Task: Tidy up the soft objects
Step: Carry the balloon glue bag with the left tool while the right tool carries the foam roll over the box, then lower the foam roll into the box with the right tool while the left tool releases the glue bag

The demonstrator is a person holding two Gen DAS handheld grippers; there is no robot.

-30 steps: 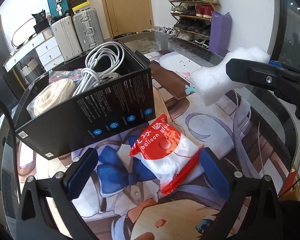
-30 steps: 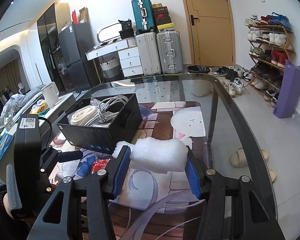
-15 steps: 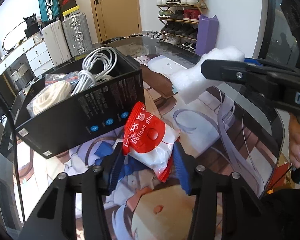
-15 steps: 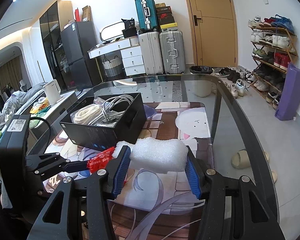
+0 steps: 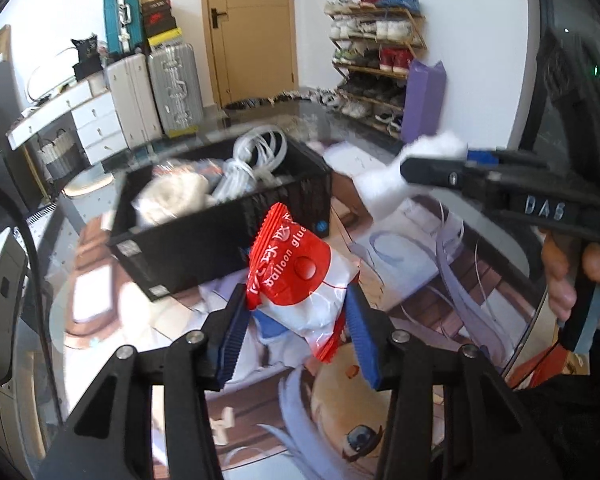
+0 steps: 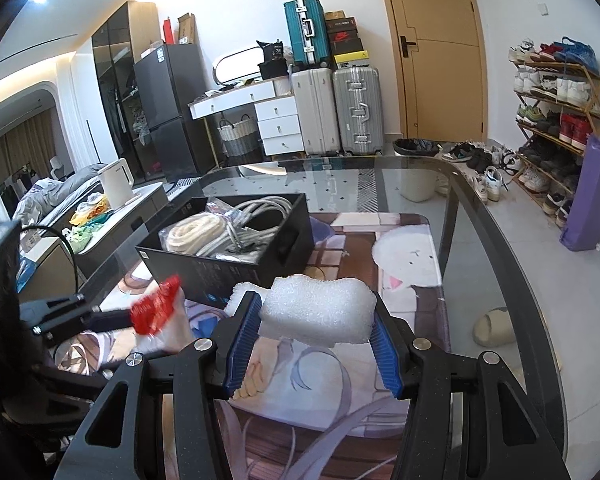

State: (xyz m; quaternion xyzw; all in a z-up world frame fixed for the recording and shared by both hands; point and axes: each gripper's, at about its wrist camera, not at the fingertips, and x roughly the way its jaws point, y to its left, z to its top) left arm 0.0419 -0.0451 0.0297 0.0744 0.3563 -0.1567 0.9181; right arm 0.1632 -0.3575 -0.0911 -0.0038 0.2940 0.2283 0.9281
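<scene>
Two hand-held grippers work over a glass tabletop (image 6: 496, 240) covered in part by a cartoon-printed mat (image 6: 404, 256).

The left gripper (image 5: 296, 328) has its blue-padded fingers (image 5: 232, 332) closed on a red and white packet (image 5: 300, 280) printed "balloon glue". The packet is pinched at its lower white half, and its red top sticks up tilted above the fingers, clear of the mat. In the right wrist view the same packet (image 6: 156, 310) appears blurred at the far left, held out on the left gripper's black frame.

The right gripper (image 6: 314, 340) has its fingers (image 6: 244, 336) pressed narrow against both ends of a white foam block (image 6: 320, 310). The block lies crosswise between them, held above the mat. From the left wrist view the foam (image 5: 384, 184) shows at the tip of the right gripper, with a person's hand (image 5: 576, 276) wrapped round its grip at the right edge.

A black box (image 6: 236, 256) sits open on the mat, beyond both grippers and just behind the packet. Inside it lie a coil of grey cable (image 6: 256, 216) and a bundle of cream rope (image 6: 192, 232) in clear wrap.

Behind the tabletop stand suitcases (image 6: 356, 108), a white drawer unit (image 6: 280, 124), a wooden door (image 6: 436, 48) and a shoe rack (image 6: 556, 92).
</scene>
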